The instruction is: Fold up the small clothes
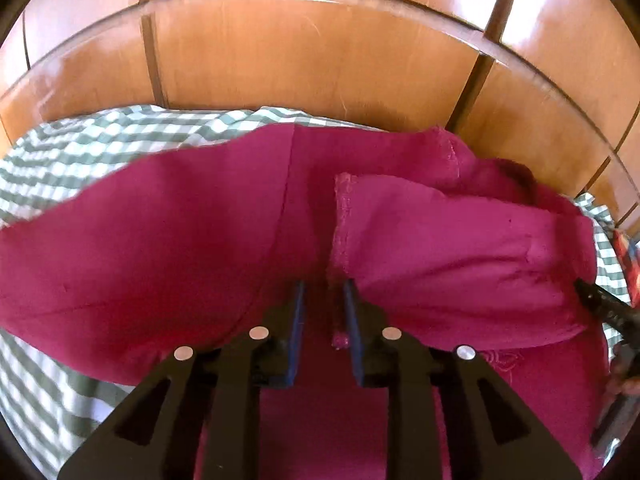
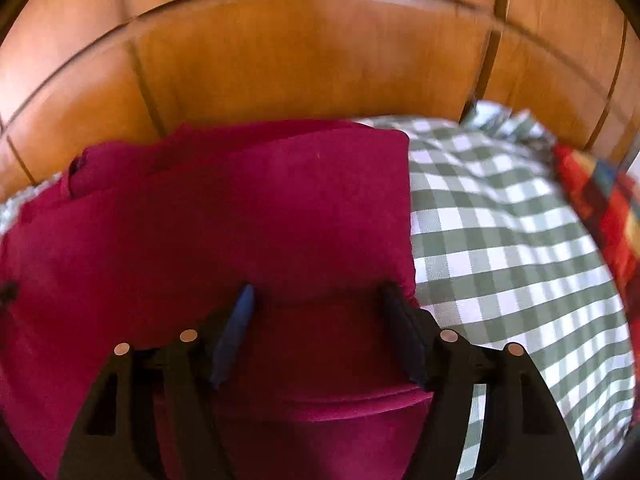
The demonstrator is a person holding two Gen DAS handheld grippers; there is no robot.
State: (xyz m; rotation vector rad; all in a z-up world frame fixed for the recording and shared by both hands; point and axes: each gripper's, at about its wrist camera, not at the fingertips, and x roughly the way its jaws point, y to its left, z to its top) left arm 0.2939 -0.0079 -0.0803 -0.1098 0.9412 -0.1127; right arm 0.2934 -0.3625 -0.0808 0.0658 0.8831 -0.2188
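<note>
A magenta garment (image 1: 180, 240) lies on a green-and-white checked sheet (image 1: 80, 148). In the left wrist view a sleeve (image 1: 460, 248) is folded across it, and its hemmed edge runs down between my left gripper's (image 1: 323, 292) blue pads (image 1: 297, 320). The jaws stand narrow around that hem. In the right wrist view the garment (image 2: 240, 220) fills the left and middle, with its right edge against the sheet (image 2: 500, 240). My right gripper (image 2: 318, 294) is open over the garment's near right part. Its tip also shows in the left wrist view at the right edge.
A wooden headboard (image 1: 320, 60) with dark panel seams rises right behind the bed, also in the right wrist view (image 2: 300, 52). A red patterned blanket (image 2: 600, 208) lies at the far right of the sheet.
</note>
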